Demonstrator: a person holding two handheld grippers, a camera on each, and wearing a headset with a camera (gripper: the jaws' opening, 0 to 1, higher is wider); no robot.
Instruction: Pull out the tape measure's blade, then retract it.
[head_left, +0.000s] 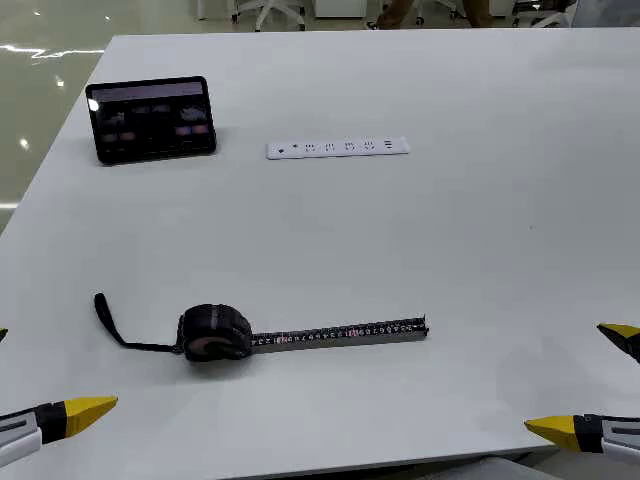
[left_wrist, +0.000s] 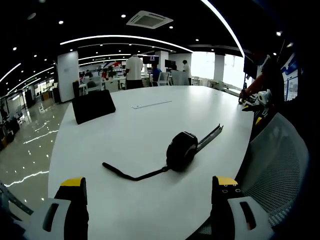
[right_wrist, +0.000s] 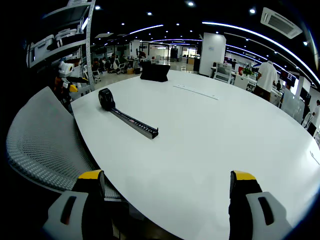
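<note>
Two yellow tips of my left gripper (head_left: 58, 368) are cut off by the frame edge in the head view, and those of my right gripper (head_left: 563, 376) too. Both are spread wide and hold nothing, well apart from the tape measure (head_left: 215, 333). Its blade (head_left: 340, 334) lies pulled out on the white table (head_left: 450, 230), with numbers too small to read. Beyond the tape measure are a tablet (head_left: 152, 118) and a power strip (head_left: 338, 147).

From the left gripper view, the case hides part of the blade, and the strap (left_wrist: 132, 175) trails toward me.

From the right gripper view, a mesh chair (right_wrist: 45, 145) is near the tape measure, under office ceiling lights (right_wrist: 145, 27).
</note>
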